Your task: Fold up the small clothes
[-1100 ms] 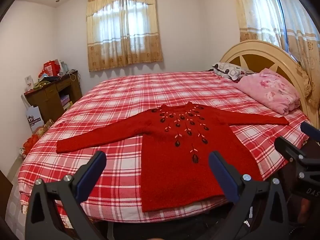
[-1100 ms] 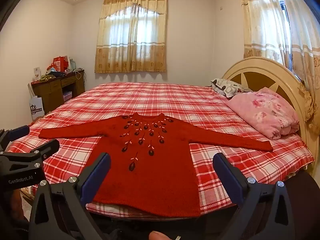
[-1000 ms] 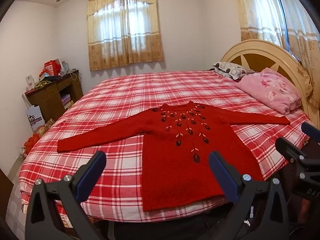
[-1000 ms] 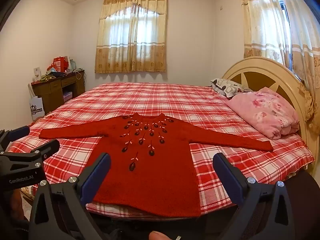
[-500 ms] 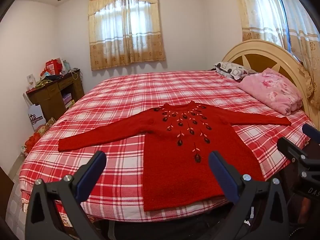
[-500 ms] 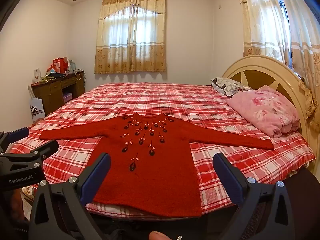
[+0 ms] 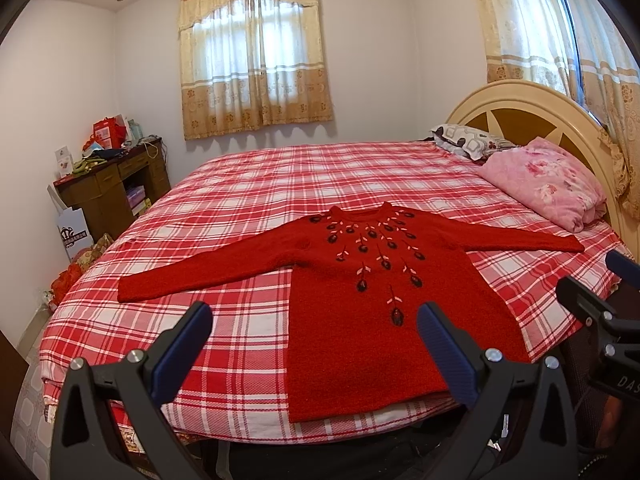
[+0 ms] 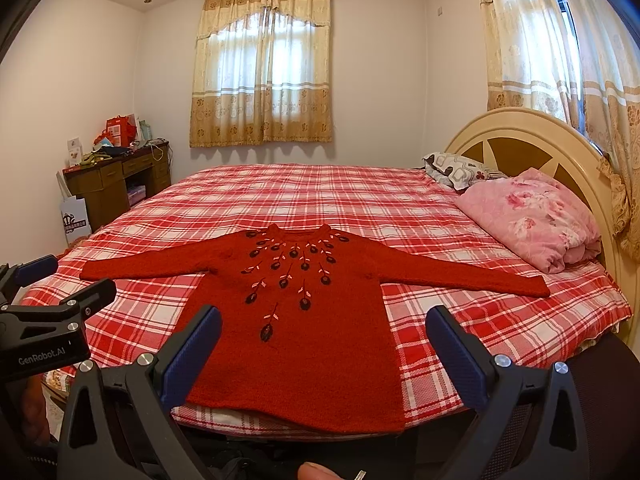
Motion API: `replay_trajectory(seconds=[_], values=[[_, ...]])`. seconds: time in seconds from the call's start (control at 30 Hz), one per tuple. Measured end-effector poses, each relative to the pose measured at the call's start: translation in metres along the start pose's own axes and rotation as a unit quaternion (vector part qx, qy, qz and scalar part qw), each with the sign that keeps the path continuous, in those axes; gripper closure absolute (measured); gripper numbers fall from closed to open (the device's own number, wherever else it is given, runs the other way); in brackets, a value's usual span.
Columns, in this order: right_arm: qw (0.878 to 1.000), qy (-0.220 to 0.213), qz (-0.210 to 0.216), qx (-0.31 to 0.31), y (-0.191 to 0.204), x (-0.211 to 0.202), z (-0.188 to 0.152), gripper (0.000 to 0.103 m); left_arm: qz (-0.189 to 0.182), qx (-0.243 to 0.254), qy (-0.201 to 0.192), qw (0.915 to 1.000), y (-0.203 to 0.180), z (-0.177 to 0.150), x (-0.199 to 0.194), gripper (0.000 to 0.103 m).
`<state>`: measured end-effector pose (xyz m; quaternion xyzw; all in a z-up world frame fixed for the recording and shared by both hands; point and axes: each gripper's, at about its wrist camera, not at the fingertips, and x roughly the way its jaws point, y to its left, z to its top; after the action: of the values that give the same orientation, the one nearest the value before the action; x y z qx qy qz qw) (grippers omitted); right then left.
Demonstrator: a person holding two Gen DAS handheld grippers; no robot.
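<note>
**Two grippers spread wide, both short of the sweater**

Hovering nearest the lens in the left wrist view: left gripper (image 7: 314, 346), jaws spread wide, holding nothing, touching nothing. Hovering likewise in the right wrist view: right gripper (image 8: 324, 350), jaws equally wide apart, empty, blue pads (image 8: 456, 354) clear of any fabric. Showing also at the edge of each other's view, side by side, well off the cloth.

Lying just beyond both grippers: red sweater (image 8: 296, 320), front up, flat on the near part of the bed (image 8: 320, 196), hem reaching the near mattress edge and facing the fingertips. Stretching out to either side: both sleeves, left cuff (image 7: 128, 292) resting near the bed's left edge, right cuff (image 8: 540, 288) ending close to the pink folded blanket (image 8: 532, 216). Spreading down from the collar: dark embroidered flowers (image 8: 292, 268).

Sitting farther back: patterned pillow (image 8: 456, 168) against the curved headboard (image 8: 540, 140), wooden desk (image 8: 116, 184) at the left wall, curtained window (image 8: 262, 68) at the far end.
</note>
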<state>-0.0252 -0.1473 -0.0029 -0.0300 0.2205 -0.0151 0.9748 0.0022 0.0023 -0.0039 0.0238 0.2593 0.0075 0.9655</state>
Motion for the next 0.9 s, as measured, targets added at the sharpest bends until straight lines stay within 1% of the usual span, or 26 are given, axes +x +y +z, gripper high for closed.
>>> replay_trajectory(seconds=[0.9], values=[[1.0, 0.001, 0.003, 0.003, 0.004, 0.0038, -0.0021, 0.001, 0.002, -0.007, 0.003, 1.0, 0.0085, -0.0026, 0.0011, 0.0]])
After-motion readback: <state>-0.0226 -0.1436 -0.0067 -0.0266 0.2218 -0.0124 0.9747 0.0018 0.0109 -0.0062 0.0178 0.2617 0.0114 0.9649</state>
